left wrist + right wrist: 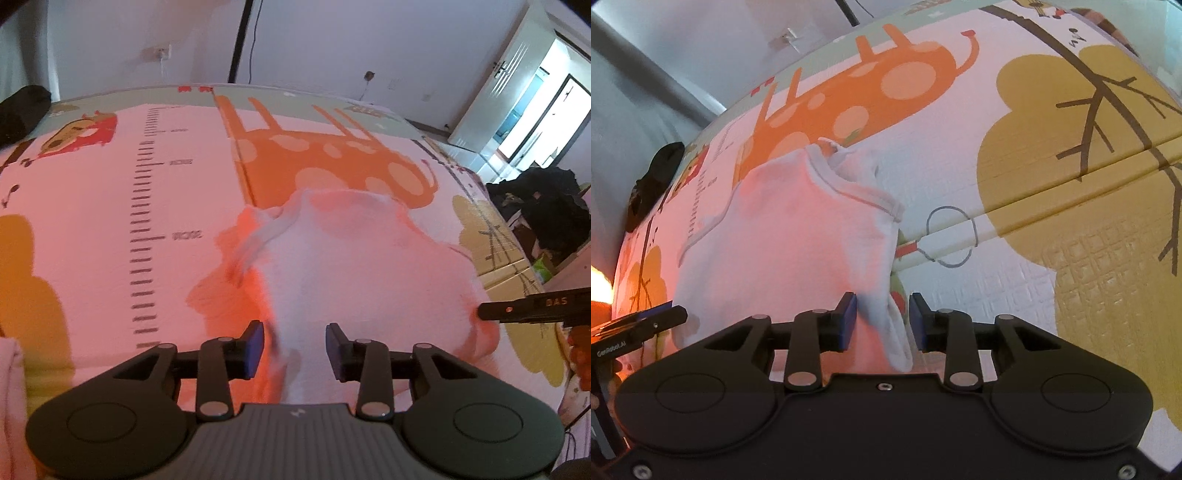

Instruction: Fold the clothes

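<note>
Both grippers, left (294, 349) & right (882, 320), have fingers spread, w/ white garment (351, 266) hem between, unpinched. Prob. release: fold laid on play mat (110, 229).

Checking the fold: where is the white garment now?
In both views the garment lies on the play mat, overlapping the orange giraffe print.

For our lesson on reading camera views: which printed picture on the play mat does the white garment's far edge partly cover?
The orange spotted giraffe; the white garment overlaps its body, unlike the yellow tree beside it.
</note>
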`<state>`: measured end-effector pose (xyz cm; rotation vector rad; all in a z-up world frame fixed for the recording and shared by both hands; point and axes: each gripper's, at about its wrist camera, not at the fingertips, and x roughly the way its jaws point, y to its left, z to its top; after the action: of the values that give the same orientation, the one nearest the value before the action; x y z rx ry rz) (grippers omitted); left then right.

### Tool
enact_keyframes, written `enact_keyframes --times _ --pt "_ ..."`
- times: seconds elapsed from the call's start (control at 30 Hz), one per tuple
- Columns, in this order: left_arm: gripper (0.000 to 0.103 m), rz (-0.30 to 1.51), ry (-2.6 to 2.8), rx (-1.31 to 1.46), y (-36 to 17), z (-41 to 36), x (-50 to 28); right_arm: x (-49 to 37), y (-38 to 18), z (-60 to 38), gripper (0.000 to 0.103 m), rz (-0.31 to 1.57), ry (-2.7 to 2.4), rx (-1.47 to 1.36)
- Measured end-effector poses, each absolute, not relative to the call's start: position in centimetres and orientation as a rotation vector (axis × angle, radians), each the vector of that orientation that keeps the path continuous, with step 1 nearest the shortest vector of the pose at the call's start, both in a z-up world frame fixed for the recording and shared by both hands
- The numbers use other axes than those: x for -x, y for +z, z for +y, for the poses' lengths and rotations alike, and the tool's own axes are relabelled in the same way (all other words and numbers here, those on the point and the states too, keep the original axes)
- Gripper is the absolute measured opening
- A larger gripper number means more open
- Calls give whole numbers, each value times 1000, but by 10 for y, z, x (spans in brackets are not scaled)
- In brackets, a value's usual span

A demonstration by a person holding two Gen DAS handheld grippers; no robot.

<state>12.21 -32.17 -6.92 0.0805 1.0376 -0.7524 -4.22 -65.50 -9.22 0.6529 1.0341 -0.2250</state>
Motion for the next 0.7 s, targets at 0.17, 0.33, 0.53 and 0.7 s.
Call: enact_keyframes --times 0.17,0.33,0.53,0.7 --pt "11 1061 -749 -83 -73 -330 -127 35 -95 -654 15 1027 -214 -648" --pt "7 1052 -759 -71 -71 -326 -127 30 -87 -649 7 1001 -184 -620" --pt "6 1026 -761 -27 -63 -314 -127 34 -73 -650 6 950 -149 -632" --pt "6 1002 -762 7 -58 -301 -122 42 -62 -653 5 898 -127 -643"
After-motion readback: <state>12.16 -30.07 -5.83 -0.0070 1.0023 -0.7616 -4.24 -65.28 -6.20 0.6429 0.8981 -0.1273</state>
